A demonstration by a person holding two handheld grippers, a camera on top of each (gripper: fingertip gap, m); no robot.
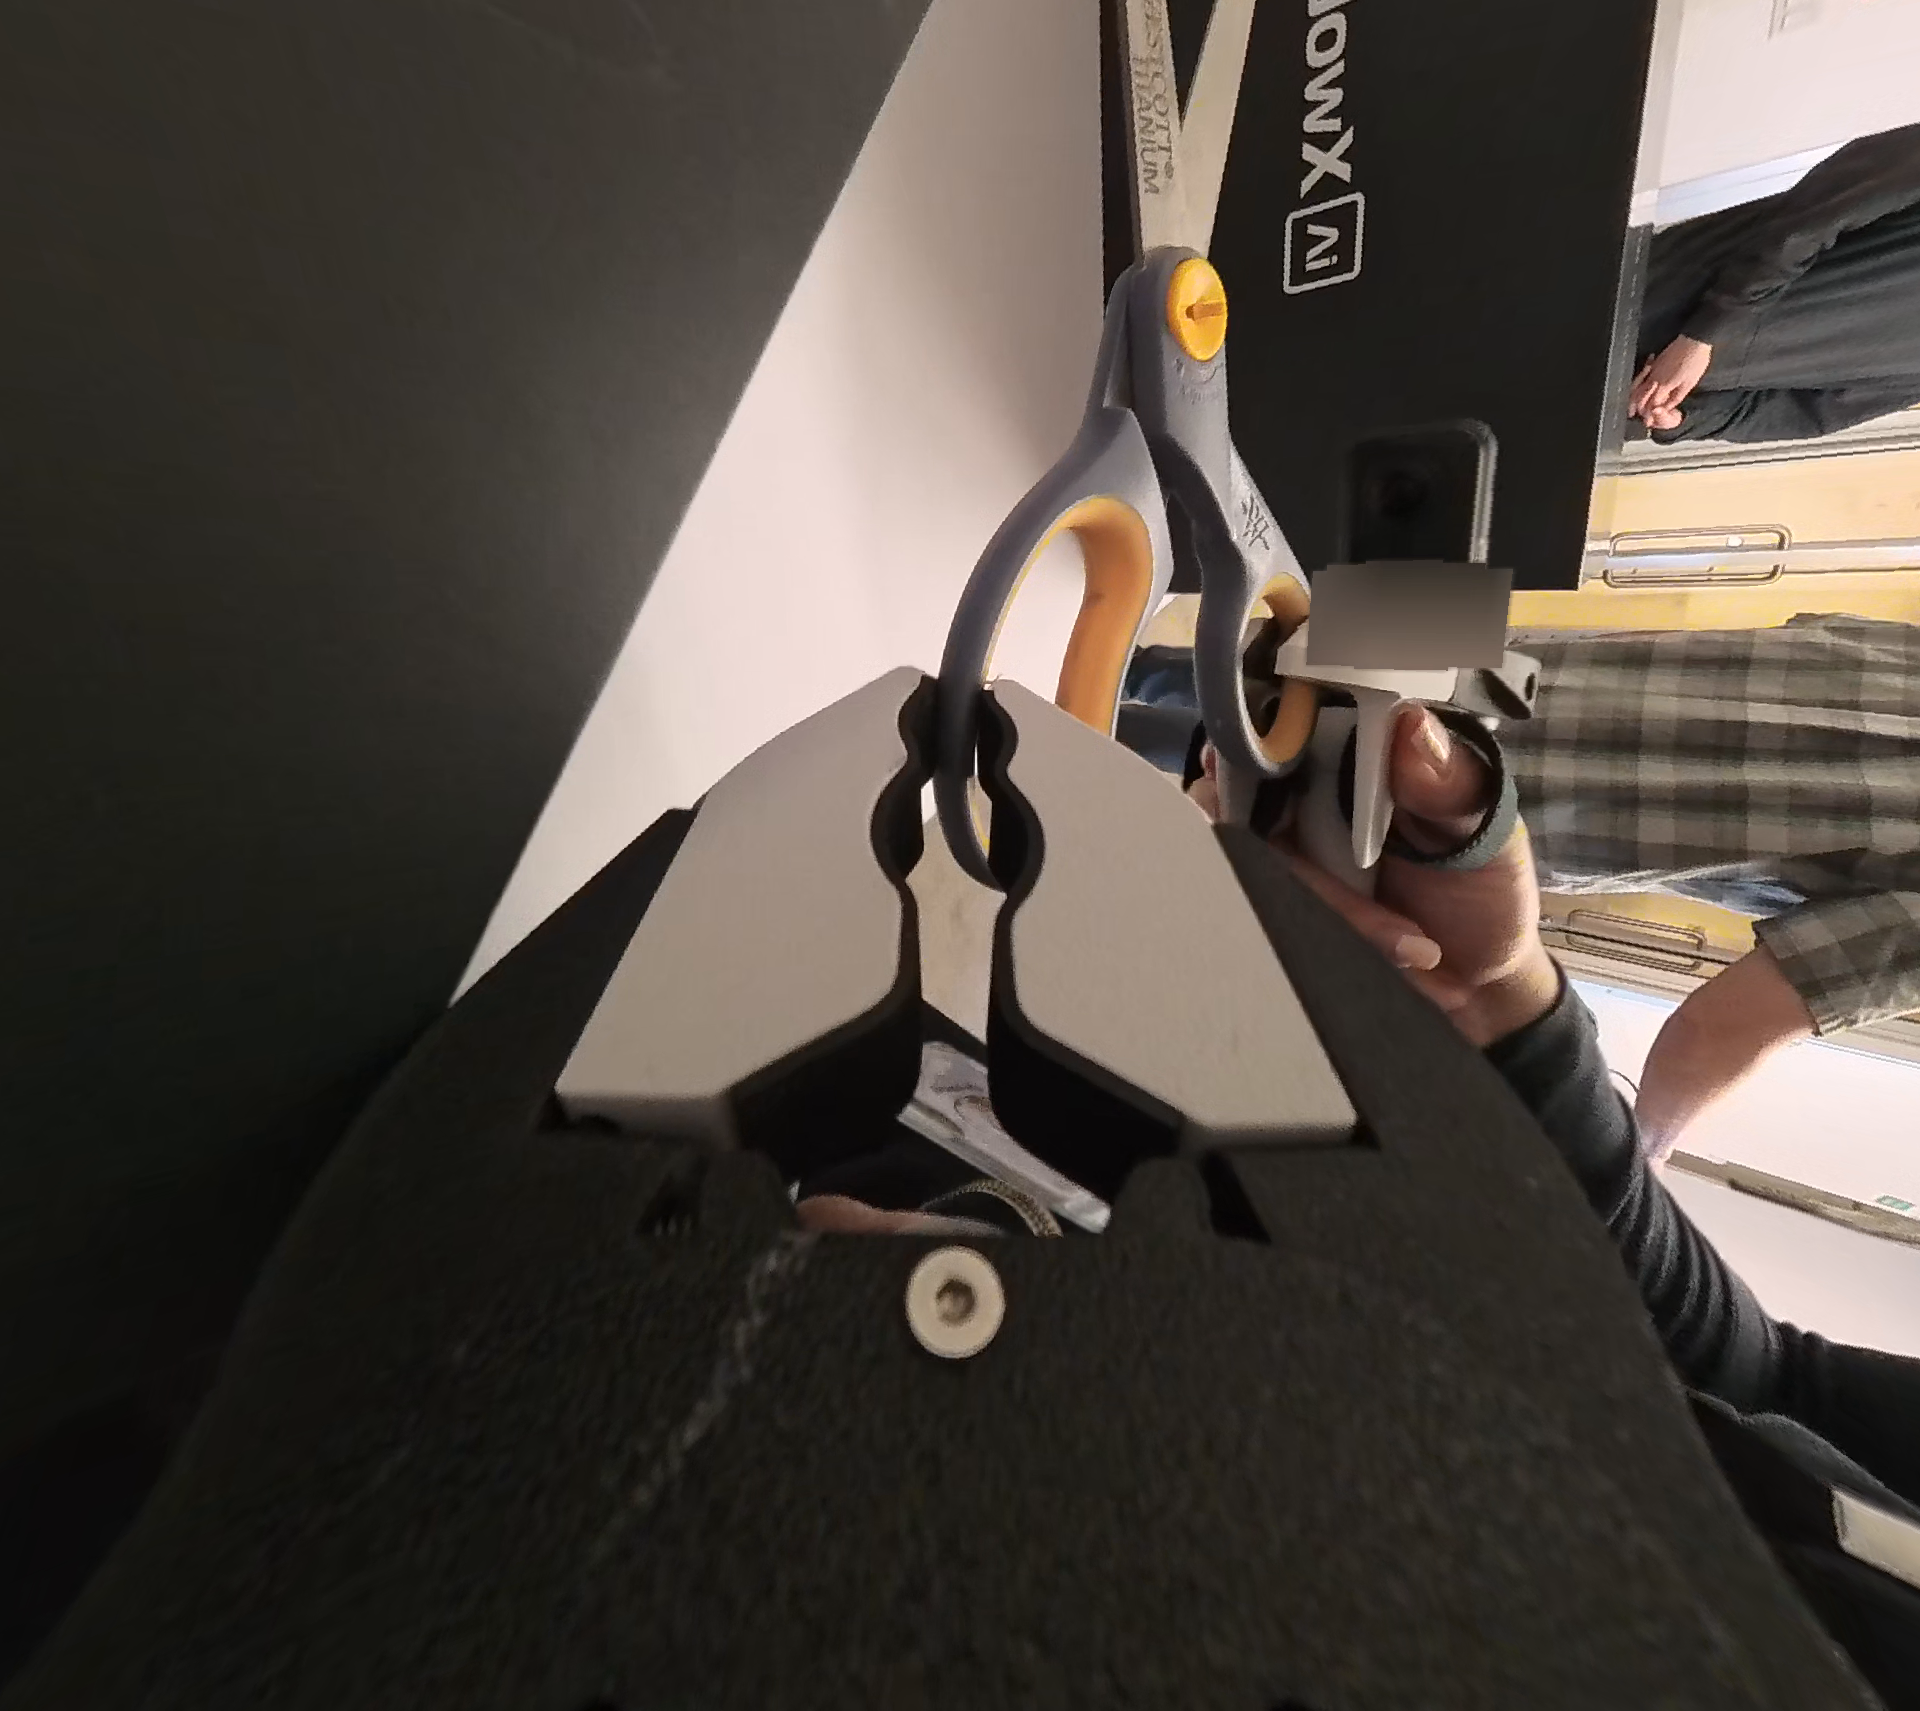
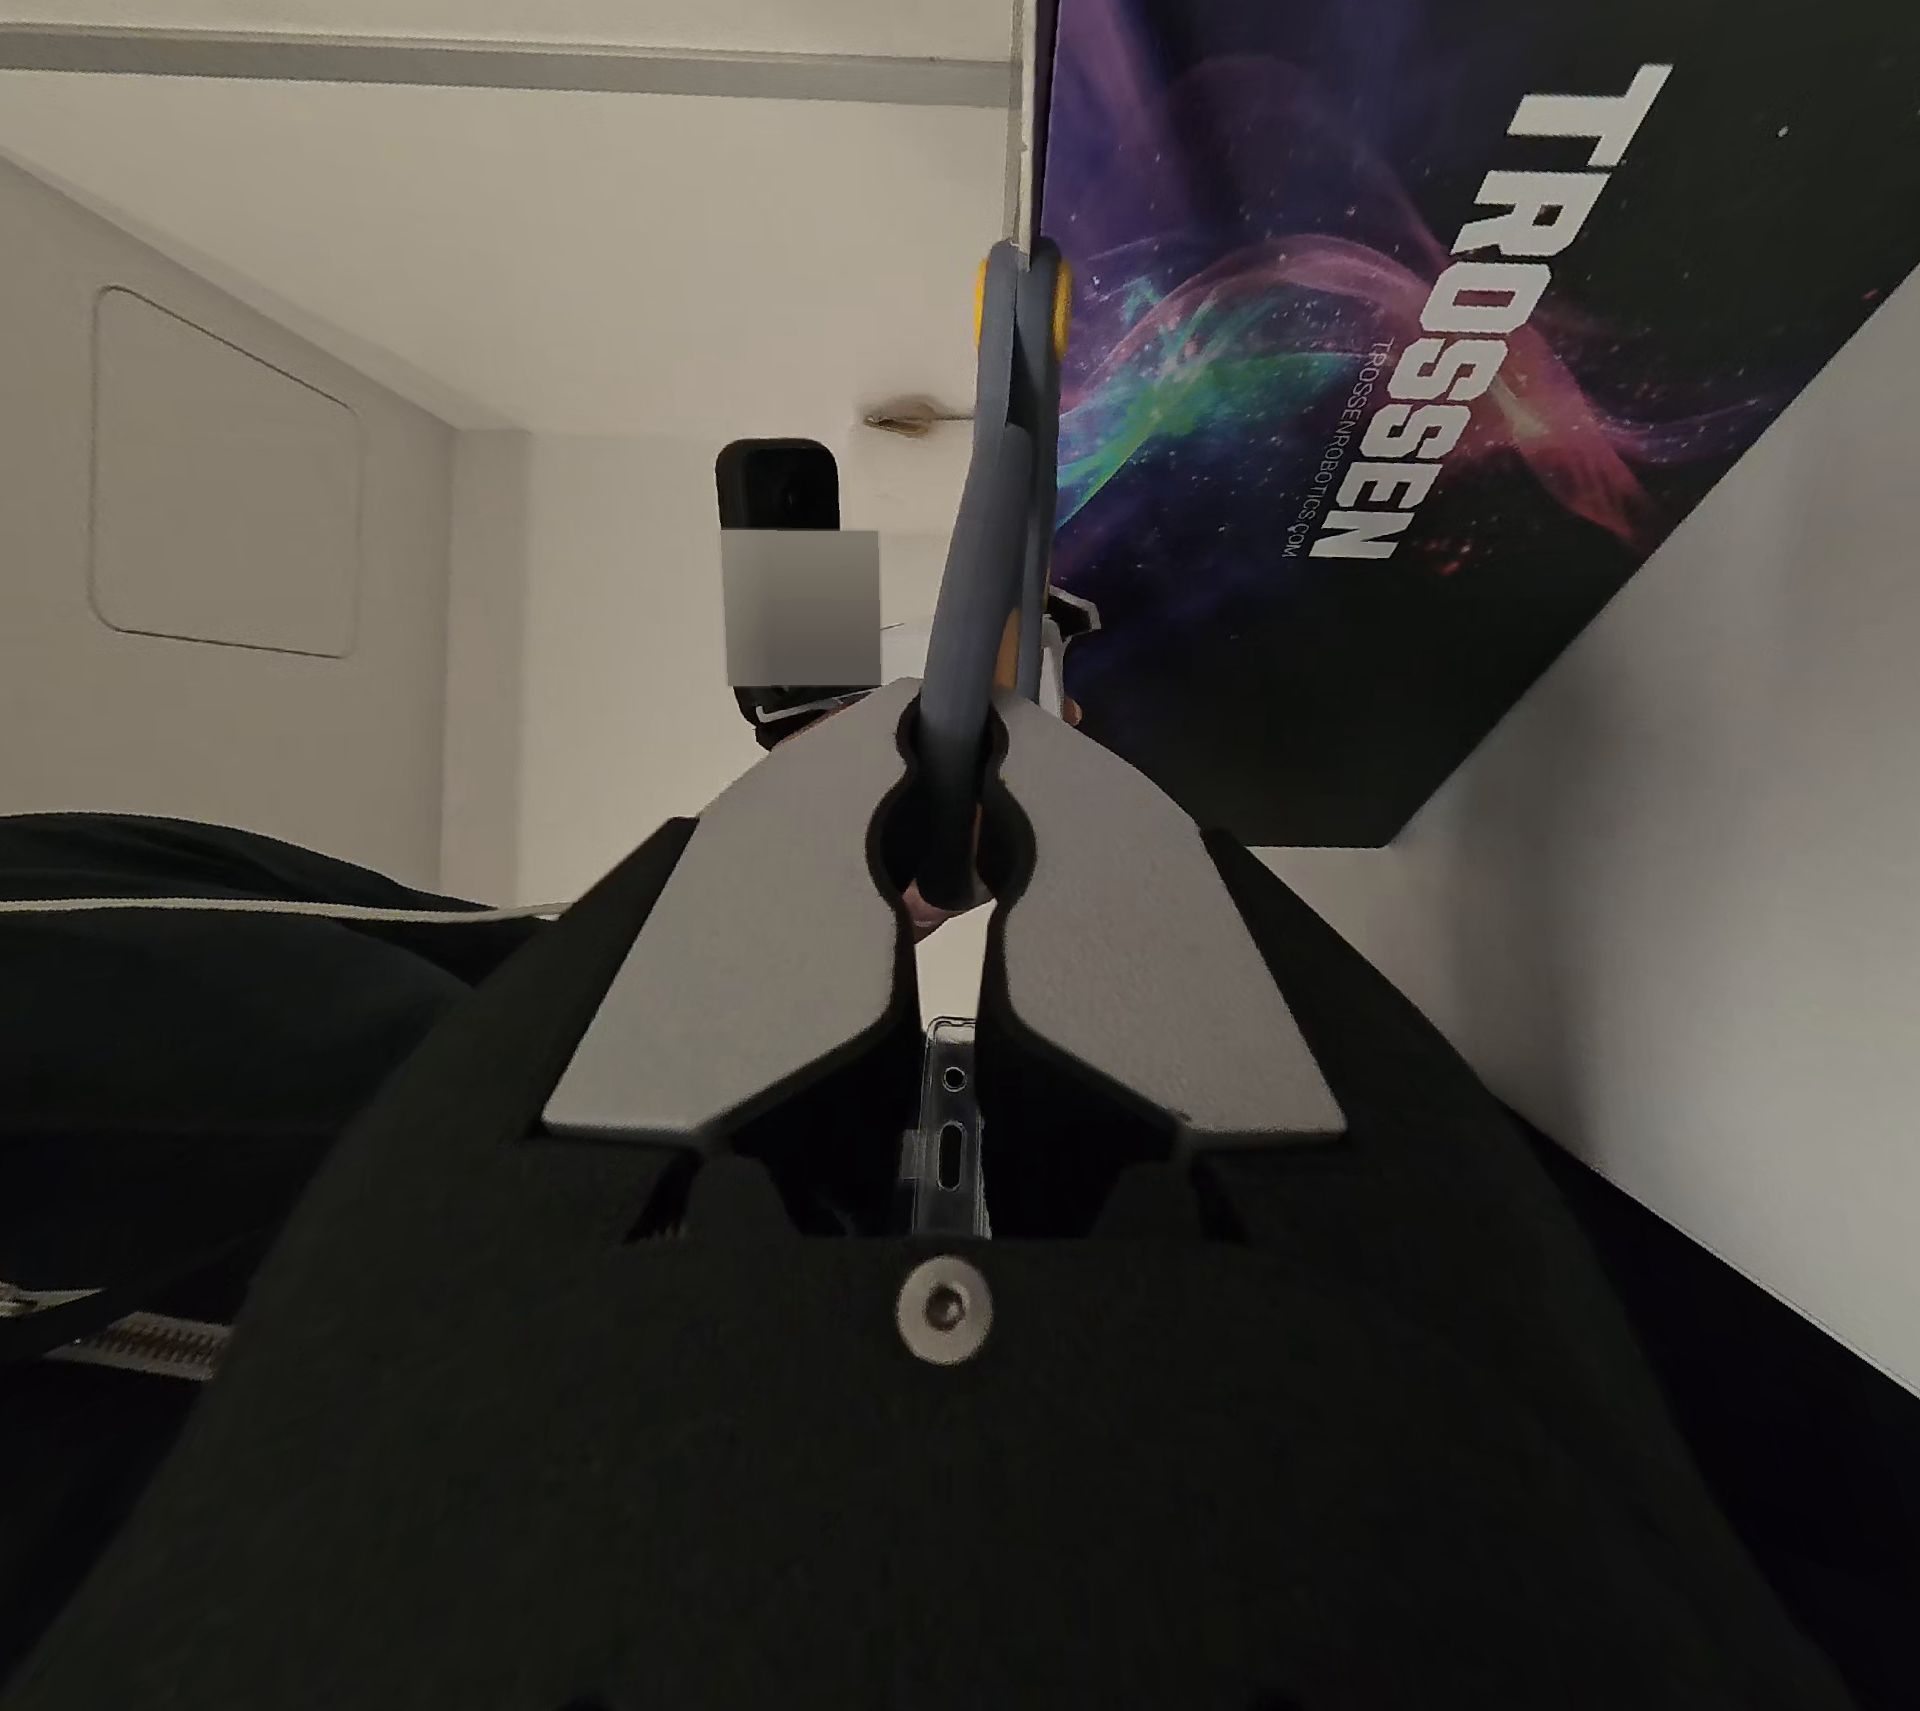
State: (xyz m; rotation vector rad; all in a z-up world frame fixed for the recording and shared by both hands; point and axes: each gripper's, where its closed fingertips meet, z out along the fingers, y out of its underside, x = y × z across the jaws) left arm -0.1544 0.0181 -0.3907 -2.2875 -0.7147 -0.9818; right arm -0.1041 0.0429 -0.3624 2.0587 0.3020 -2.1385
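- Grey scissors [image 1: 1164,456] with yellow inside the handle loops and a yellow round screw.
- Blades open a little, pointing up and away.
- Held up in the air, one handle loop pinched by each gripper.

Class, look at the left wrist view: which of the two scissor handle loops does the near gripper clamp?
The left gripper clamps the larger loop of the scissors; the smaller loop sits by the far gripper.

We saw grey-handled scissors [image 1: 1184,456] with yellow-orange inner grips and pivot, grey-faced black tongs [image 1: 951,705], a black white-lettered box [image 1: 1455,103], and a plaid grey-green shirt [image 1: 1683,726].
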